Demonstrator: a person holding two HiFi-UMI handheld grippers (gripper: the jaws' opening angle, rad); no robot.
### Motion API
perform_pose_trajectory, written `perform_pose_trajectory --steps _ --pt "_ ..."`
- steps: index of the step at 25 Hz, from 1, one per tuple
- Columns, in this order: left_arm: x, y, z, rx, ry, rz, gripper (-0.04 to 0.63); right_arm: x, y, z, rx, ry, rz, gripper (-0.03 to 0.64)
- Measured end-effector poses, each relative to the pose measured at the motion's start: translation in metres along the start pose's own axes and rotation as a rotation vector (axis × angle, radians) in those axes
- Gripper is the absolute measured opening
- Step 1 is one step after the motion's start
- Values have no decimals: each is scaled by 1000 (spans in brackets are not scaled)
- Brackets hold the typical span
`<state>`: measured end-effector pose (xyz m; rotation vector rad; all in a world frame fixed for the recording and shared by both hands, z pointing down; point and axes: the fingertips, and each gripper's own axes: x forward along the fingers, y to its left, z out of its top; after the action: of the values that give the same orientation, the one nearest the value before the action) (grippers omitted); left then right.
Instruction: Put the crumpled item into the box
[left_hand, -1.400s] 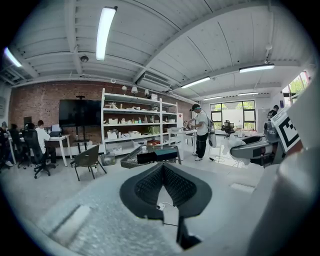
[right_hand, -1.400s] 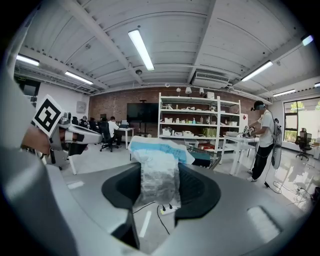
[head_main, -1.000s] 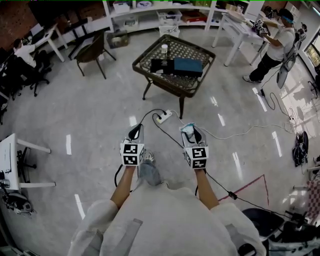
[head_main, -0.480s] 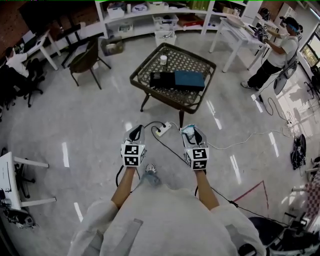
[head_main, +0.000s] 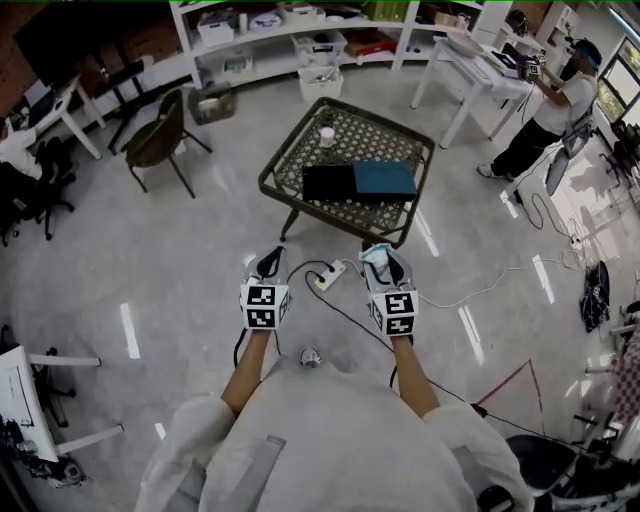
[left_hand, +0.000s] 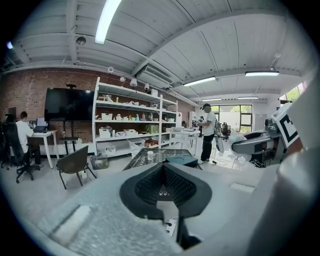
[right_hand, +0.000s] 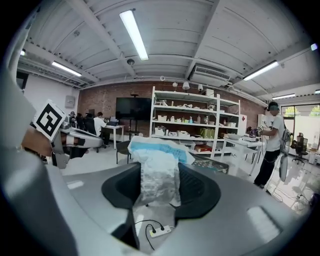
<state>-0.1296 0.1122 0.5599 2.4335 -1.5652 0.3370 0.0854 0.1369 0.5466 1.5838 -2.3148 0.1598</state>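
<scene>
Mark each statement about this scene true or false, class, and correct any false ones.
1. The right tongs grip the crumpled item. True.
2. The crumpled item lies inside the box. False: it is in the right tongs, and the box sits on the wicker table ahead.
3. The left tongs hold a cup. False: nothing is between them; the cup stands on the wicker table.
4. A power strip lies on the floor. True.
</scene>
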Motion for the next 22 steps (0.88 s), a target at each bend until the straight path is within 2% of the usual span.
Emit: perform_pose_trajectory --steps 10,22 --pt "38 13 -5 -1 23 -62 6 31 3 -8 5 35 -16 184" --pt "81 32 -7 -1 57 -52 6 80 -12 -6 18 40 5 184"
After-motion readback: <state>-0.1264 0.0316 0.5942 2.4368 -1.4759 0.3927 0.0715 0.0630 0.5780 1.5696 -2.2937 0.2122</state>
